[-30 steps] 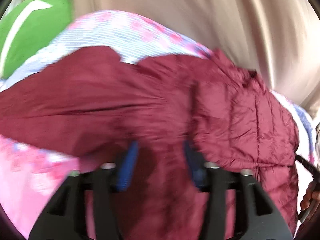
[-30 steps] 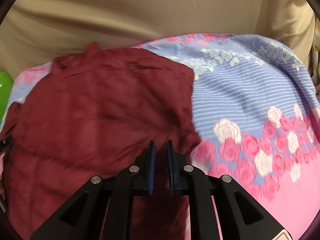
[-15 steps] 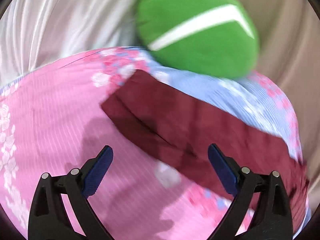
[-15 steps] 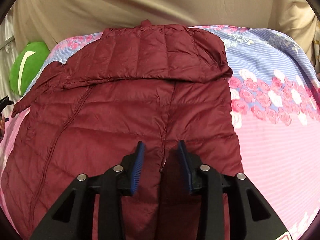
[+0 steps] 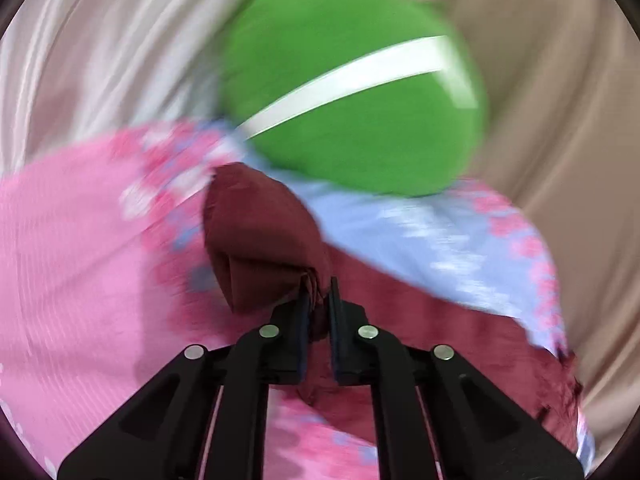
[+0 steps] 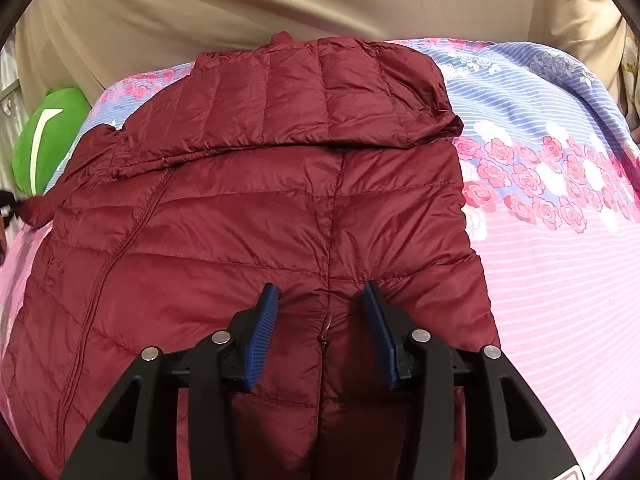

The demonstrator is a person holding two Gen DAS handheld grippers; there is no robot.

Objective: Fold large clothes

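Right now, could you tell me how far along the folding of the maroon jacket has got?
Done: the maroon puffer jacket lies spread on the floral bedsheet, its hood flat. In hand: the left gripper has just closed on the sleeve end; the right gripper, jaws just opening, hovers over the zipper, gripping nothing. Left: folding the sleeves and body.
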